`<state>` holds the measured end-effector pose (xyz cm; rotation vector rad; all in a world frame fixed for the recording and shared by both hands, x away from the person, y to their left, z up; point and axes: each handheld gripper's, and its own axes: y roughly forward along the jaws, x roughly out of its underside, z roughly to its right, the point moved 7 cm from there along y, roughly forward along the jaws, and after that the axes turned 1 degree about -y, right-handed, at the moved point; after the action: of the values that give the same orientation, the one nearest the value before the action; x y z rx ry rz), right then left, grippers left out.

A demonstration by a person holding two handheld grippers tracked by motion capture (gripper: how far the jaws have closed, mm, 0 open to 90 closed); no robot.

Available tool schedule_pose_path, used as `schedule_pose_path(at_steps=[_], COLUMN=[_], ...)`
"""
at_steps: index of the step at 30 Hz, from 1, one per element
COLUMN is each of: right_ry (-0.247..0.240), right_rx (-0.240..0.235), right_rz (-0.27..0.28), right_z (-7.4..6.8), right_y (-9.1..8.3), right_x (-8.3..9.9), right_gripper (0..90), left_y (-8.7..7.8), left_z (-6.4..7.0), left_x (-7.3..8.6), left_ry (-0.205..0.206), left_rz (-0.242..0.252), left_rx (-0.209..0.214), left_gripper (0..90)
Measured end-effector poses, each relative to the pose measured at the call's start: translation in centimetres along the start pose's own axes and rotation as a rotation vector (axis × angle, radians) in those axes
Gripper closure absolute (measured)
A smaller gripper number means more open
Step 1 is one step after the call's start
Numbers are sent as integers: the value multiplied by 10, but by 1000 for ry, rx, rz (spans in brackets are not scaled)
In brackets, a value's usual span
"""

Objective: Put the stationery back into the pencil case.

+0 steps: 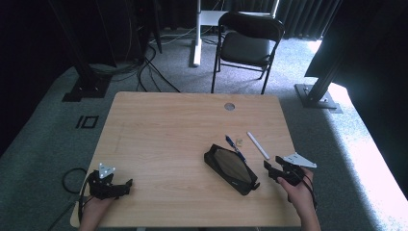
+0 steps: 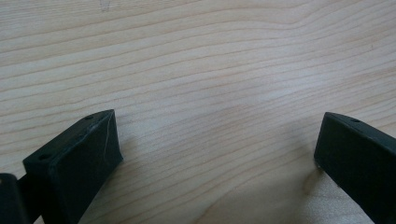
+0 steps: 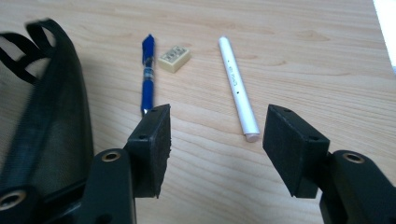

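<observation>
My left gripper [image 1: 126, 185] rests empty, jaws apart, on bare table [image 1: 159, 125]. Right gripper [image 3: 217, 135] gapes toward white pen [image 3: 238, 87], between mesh pouch [image 1: 231, 168] and table's right edge. Light, stiff, probably slippery; I'd grab mid-barrel.

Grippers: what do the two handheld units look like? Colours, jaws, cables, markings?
Both are black. The left gripper and right gripper each carry a grey three-cornered plate on top; the left plate shows small dark holes. A black cable loops from the left one off the table edge. The jaws are blocky black pads with small holes near the tips; round brass-coloured fasteners sit at the right gripper's jaw bases.
</observation>
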<state>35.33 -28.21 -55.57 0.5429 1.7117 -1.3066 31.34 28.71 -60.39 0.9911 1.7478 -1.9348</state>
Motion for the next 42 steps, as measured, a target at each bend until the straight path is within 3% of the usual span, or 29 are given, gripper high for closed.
schedule_pose_path(at_steps=[2, 14, 28, 34, 42], right_ry=[10, 13, -35, -34, -40], right_rx=[-15, 18, -2, 26, 30], right_rz=[-3, -53, -106, -119, -132], right_z=[3, 20, 20, 26, 24], right_y=[6, 39, 78, 89, 102], right_x=[0, -5, -23, -29, -37], right_gripper=[417, 413, 415, 430, 456], left_y=[0, 0, 0, 0, 0], left_z=[0, 0, 0, 0, 0], left_x=[0, 0, 0, 0, 0], left_ry=[0, -2, -2, -2, -9], left_rz=[0, 0, 0, 0, 0], left_rx=[0, 0, 0, 0, -5], left_gripper=[5, 6, 5, 5, 6])
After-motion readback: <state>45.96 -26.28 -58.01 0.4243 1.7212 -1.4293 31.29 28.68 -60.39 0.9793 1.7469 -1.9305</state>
